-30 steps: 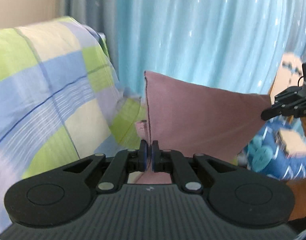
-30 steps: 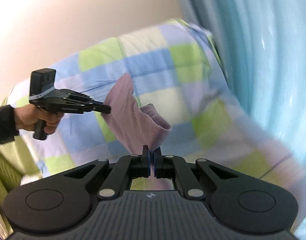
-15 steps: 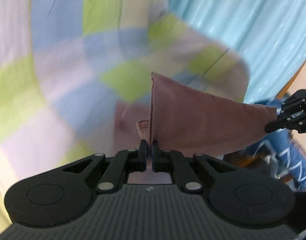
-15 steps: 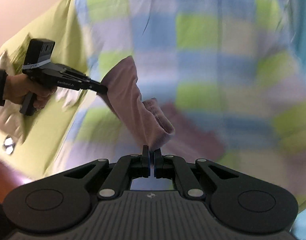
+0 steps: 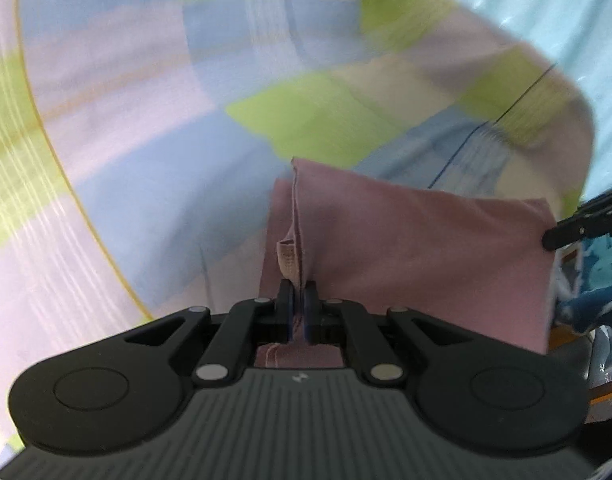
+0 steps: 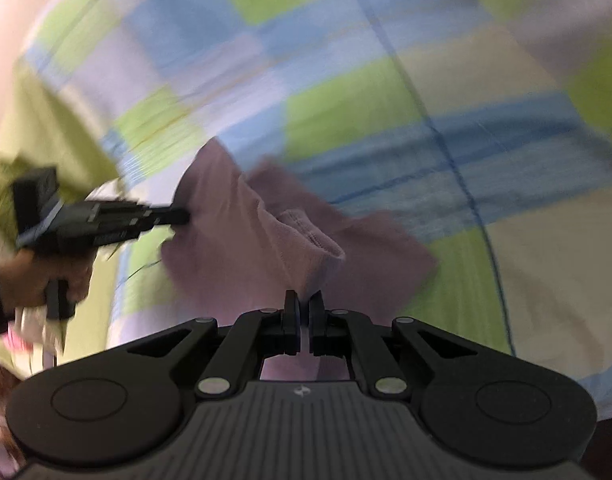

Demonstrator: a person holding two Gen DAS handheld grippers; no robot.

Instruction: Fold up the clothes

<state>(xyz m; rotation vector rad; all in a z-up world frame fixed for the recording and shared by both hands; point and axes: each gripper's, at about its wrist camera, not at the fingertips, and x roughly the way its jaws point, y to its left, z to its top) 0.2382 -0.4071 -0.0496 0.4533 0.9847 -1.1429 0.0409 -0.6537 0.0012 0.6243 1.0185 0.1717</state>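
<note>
A dusty-pink garment (image 5: 405, 248) is stretched between my two grippers, low over a checked quilt (image 5: 146, 128). My left gripper (image 5: 299, 300) is shut on its hemmed edge. It shows from the side in the right wrist view, the left gripper (image 6: 182, 216) pinching the garment (image 6: 234, 248) with a hand (image 6: 38, 280) behind it. My right gripper (image 6: 304, 312) has jaws that are opening. A narrow gap shows between them with a fold of the garment in it. In the left wrist view the right gripper (image 5: 549, 238) sits at the garment's far corner.
The blue, green and lilac checked quilt (image 6: 385, 80) fills the space under both grippers. A turquoise curtain (image 5: 565, 8) hangs behind the bed at the upper right. A dark blue patterned cloth (image 5: 585, 280) lies at the right edge.
Both grippers have dropped from in front of the curtain towards the quilt, carrying the pink garment. The lower part of the garment now lies on the quilt. The right jaws have parted slightly.
</note>
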